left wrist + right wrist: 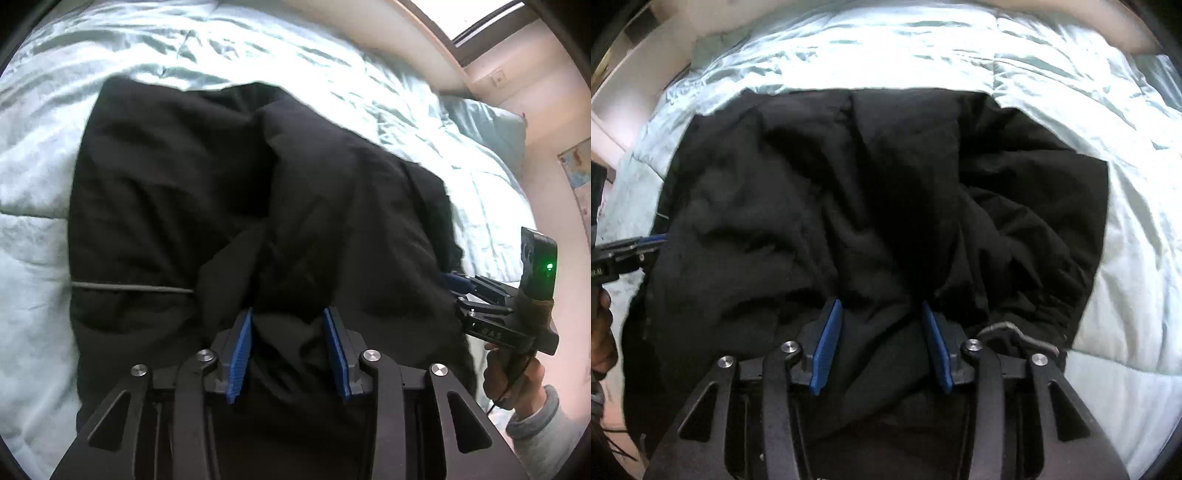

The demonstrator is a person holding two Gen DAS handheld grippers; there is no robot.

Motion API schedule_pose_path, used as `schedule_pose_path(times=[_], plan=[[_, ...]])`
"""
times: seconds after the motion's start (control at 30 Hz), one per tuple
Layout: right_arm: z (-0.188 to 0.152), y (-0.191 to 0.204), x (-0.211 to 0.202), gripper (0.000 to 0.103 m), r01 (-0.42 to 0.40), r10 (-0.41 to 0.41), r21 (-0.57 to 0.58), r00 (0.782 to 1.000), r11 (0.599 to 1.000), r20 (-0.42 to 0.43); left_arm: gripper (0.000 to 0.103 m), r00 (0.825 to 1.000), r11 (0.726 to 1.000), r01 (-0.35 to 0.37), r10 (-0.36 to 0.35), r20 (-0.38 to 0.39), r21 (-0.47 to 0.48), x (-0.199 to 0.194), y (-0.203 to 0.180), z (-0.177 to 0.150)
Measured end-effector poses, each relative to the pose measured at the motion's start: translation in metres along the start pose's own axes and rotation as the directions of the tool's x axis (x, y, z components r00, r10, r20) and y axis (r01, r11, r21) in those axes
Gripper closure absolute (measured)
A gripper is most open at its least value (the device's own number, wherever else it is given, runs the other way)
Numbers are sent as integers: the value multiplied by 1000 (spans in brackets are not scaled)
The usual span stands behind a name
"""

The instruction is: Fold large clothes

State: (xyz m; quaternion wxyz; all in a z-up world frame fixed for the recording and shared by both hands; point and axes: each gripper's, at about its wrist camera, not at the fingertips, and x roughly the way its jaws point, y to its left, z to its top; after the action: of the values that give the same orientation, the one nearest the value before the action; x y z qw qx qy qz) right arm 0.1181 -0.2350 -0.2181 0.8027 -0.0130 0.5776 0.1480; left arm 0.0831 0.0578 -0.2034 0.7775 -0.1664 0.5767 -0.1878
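Observation:
A large black padded garment (166,184) (812,184) lies bunched on the bed, with a grey drawcord (129,287) (1015,328) showing at its near hem. My left gripper (289,312) points down over the near edge. Its blue pads (240,354) stand apart with black fabric lying between them, and their inner faces are bare. My right gripper (881,302) stands the same way farther along that edge, pads apart over the cloth. Each gripper also shows in the other view: the right gripper (452,290) at the garment's right side, the left gripper (659,242) at its left side.
A pale mint comforter (258,48) (886,48) covers the bed around the garment. A pillow (487,125) lies at the far right by the wall, below a window (480,22). A hand (517,380) in a grey sleeve (535,424) holds the right gripper.

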Motion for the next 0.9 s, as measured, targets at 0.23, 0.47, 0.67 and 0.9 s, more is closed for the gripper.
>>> schedule_pose_path(times=[0.23, 0.47, 0.67, 0.9], plan=[[-26, 42, -56, 20, -99, 105, -70, 990, 993, 97, 37, 997, 994, 57, -63, 52, 96, -31, -45, -23], [-64, 37, 23, 23, 15, -21, -86, 998, 996, -65, 38, 992, 993, -119, 120, -41, 15, 30, -20, -39], [-84, 31, -29, 23, 0, -1, -21, 999, 1000, -44, 38, 991, 990, -130, 129, 22, 51, -32, -42, -62], [-147, 13, -98, 23, 35, -35, 11, 999, 999, -7, 38, 985, 986, -161, 163, 56, -31, -111, 3, -136]])
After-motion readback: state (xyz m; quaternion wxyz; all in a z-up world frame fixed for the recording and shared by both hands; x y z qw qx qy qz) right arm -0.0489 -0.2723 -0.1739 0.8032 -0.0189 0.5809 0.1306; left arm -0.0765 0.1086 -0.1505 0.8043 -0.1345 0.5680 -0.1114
